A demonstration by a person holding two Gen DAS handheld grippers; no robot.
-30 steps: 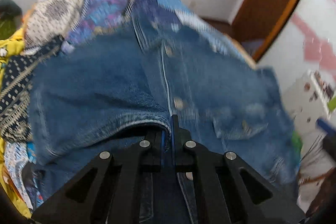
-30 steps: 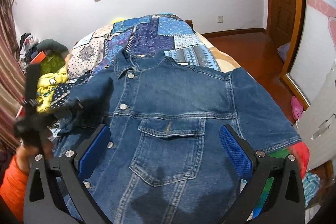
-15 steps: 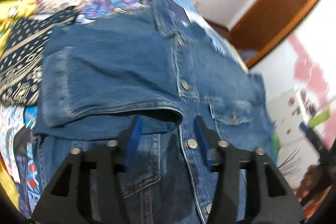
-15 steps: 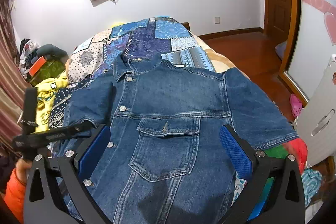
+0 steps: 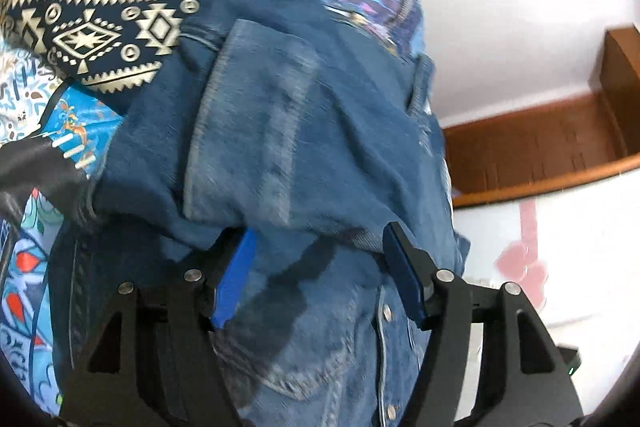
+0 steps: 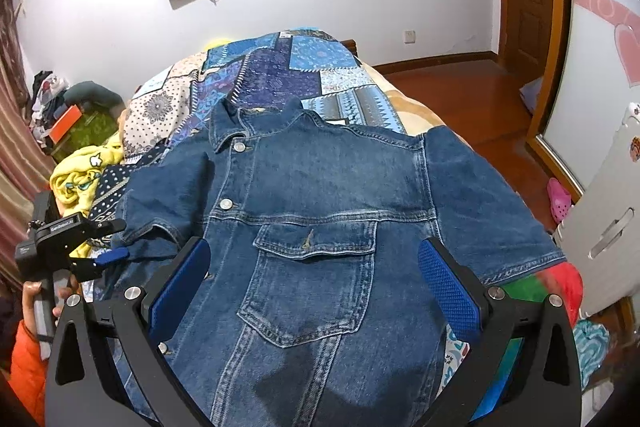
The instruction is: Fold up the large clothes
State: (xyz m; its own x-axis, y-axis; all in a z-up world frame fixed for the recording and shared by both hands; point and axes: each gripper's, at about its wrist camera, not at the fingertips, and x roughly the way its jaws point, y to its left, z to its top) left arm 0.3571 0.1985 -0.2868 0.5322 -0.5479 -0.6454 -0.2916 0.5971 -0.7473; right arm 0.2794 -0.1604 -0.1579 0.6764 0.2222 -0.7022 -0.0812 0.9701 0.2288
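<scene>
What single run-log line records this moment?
phase: sleeve fold | left gripper: open, over folded-in sleeve | right gripper: open, above denim jacket | other sleeve: unfolded

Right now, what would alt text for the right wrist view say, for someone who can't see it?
A denim shirt lies face up on a patchwork quilt, collar toward the far wall, its left sleeve folded in. The open right gripper hovers over the chest pocket; the left gripper, also open, sits by the folded sleeve.
</scene>
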